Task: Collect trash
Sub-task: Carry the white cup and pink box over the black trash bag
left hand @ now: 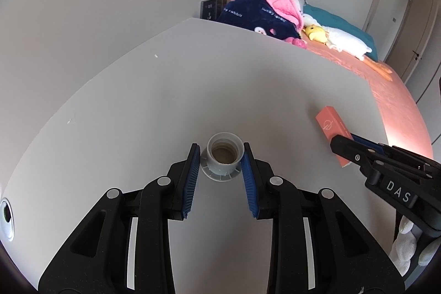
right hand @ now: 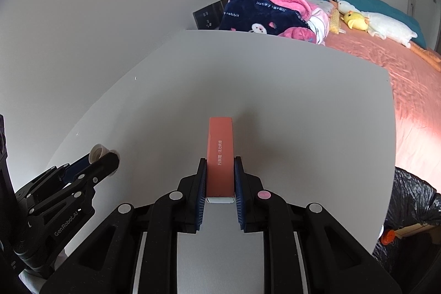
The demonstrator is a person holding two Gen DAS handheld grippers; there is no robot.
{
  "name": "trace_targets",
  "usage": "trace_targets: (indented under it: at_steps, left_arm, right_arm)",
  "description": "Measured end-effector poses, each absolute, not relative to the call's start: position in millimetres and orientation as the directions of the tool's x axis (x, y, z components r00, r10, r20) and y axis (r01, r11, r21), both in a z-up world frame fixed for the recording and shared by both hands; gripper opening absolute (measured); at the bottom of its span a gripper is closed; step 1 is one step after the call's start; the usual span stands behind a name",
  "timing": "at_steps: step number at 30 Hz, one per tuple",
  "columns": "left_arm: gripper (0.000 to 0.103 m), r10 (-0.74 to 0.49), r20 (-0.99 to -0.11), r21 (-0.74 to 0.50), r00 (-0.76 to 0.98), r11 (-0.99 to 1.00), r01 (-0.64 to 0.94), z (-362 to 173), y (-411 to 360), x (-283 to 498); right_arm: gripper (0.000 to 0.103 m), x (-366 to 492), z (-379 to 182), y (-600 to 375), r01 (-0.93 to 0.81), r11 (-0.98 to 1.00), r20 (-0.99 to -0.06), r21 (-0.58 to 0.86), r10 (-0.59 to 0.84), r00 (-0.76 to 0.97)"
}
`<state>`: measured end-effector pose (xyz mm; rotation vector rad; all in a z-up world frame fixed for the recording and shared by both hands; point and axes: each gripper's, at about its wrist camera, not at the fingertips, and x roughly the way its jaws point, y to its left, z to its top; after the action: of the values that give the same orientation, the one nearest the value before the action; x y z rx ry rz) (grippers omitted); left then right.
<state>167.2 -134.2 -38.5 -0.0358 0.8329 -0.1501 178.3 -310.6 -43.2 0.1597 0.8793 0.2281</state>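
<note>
My left hand-held gripper [left hand: 219, 153] sits low over the pale grey tabletop [left hand: 137, 101], its blue-padded fingers [left hand: 193, 172] set on either side of a small grey plastic cap [left hand: 224, 154]. The right pad appears to touch the cap's wall; the left pad stands just beside it, so the jaws are narrow around it but I cannot tell whether they have it gripped. The cap stands open side up on a wider flanged ring. I judge it light, stiff and smooth, likely to slip or pop out if pinched near the rim, so the hold belongs low on its round wall, above the flange.

My right hand-held gripper [right hand: 220, 175] is closed on the near half of a slim coral-pink carton [right hand: 220, 153], pads flat against its two long sides. The carton lies lengthwise on the tabletop, pointing away from me, white end flap nearest. It looks like thin card, light and easy to crush, so I would keep the squeeze gentle.

Beyond the tabletop's far edge lies a bed [right hand: 399, 79] with a salmon cover, a navy and pink blanket [right hand: 256, 13], and plush toys. At the right, below the tabletop edge, a black bin bag [right hand: 413, 200] sits open, probably where the trash goes.
</note>
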Motion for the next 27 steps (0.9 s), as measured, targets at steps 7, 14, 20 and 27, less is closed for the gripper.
trace_targets:
  at_steps: [7,14,20,27]
  left_arm:
    - [0.030,-0.175,-0.730,-0.083,0.661,0.982,0.168,-35,-162,154]
    - [0.030,-0.201,-0.727,-0.091,0.656,0.976,0.198,-34,-181,145]
    - [0.030,-0.221,-0.724,-0.099,0.654,0.971,0.218,-31,-194,137]
    - [0.030,-0.261,-0.714,-0.126,0.650,0.961,0.247,-25,-211,125]
  right_arm:
    - [0.020,156,-41,-327,-0.133,0.965,-0.739,0.225,0.258,0.622]
    - [0.020,137,-41,-341,-0.125,0.966,-0.737,0.228,0.255,0.627]
    - [0.020,119,-36,-356,-0.111,0.967,-0.728,0.231,0.247,0.639]
    - [0.020,101,-30,-374,-0.088,0.970,-0.717,0.227,0.227,0.659]
